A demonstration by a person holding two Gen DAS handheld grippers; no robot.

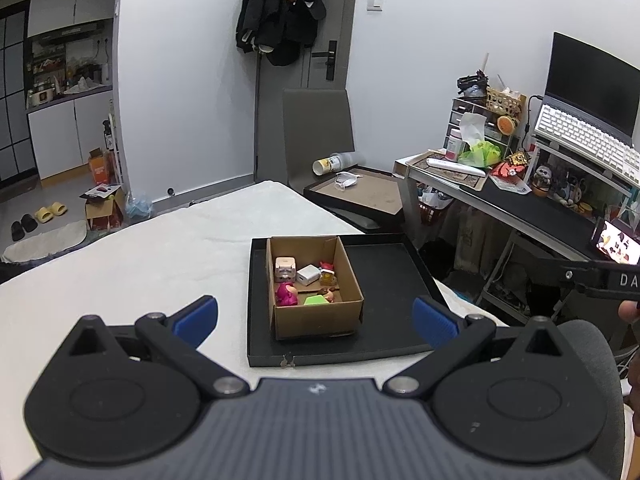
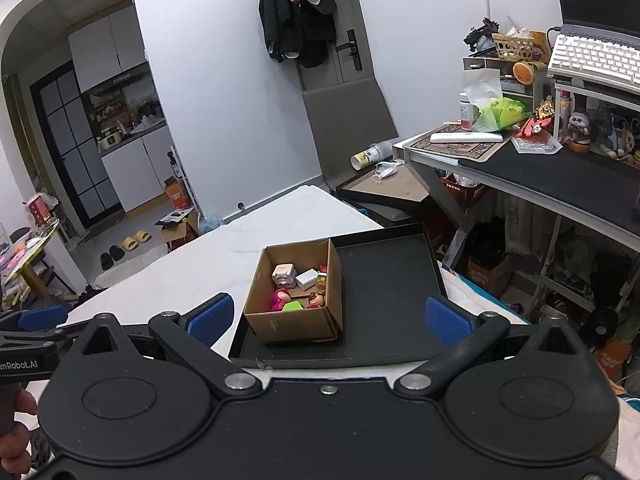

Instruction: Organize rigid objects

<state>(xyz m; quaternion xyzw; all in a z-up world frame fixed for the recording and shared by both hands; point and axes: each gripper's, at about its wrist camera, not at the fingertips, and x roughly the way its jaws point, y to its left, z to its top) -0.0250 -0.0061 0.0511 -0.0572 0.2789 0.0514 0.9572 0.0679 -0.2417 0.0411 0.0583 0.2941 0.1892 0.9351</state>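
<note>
Left wrist view: cardboard box (image 1: 316, 288) sits on the tray's (image 1: 384, 280) left half, on the bed (image 1: 140, 256), small toys (image 1: 306, 280) already inside. Nothing loose visible; looks nearly finished. Left gripper (image 1: 314, 314) and right gripper (image 2: 328, 318) jaws wide apart, empty.

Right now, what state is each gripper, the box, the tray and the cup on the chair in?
left gripper: open, holding nothing.
right gripper: open, holding nothing.
cardboard box: top open, upright, small items inside.
black tray: flat on the bed, box on its left part.
paper cup: tipped on its side.
</note>
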